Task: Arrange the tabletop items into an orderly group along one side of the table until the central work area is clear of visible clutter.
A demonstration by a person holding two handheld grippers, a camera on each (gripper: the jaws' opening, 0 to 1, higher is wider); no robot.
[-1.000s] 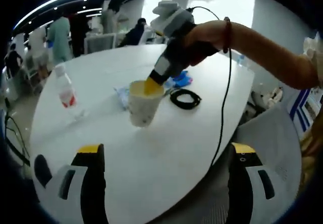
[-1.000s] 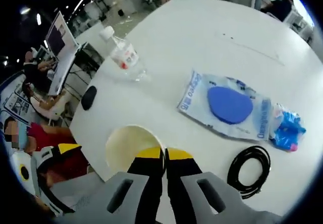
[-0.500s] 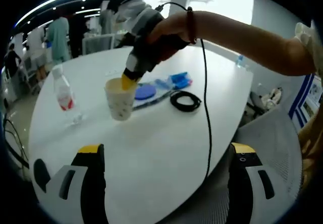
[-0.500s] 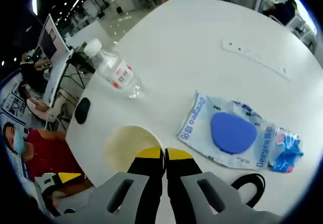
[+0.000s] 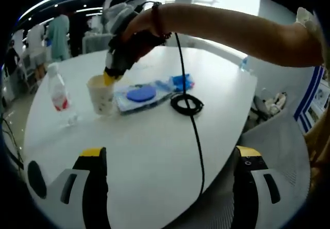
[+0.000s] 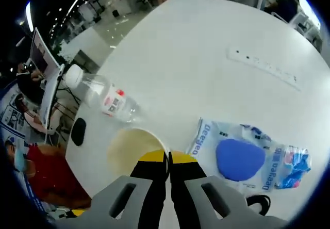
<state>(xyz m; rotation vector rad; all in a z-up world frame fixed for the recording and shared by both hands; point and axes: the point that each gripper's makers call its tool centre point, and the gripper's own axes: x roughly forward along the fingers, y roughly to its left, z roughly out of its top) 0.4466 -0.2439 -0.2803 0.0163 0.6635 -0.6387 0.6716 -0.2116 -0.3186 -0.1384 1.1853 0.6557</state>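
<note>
Clenched on the rim of the cream paper cup [image 6: 135, 147], the right gripper [image 6: 168, 159] holds it just beside the water bottle [image 6: 103, 97], near the table's [image 5: 154, 141] curved edge. Next to the cup lie a plastic packet with a blue pad [image 5: 140, 94] and a black cable coil [image 5: 186, 104]. Left gripper [image 5: 170, 157] hangs released over bare tabletop at the near edge.

"Deeyeo" printed in blue on both short ends of packet [image 6: 242, 154]; bottle [image 6: 105, 99] label unreadable.
</note>
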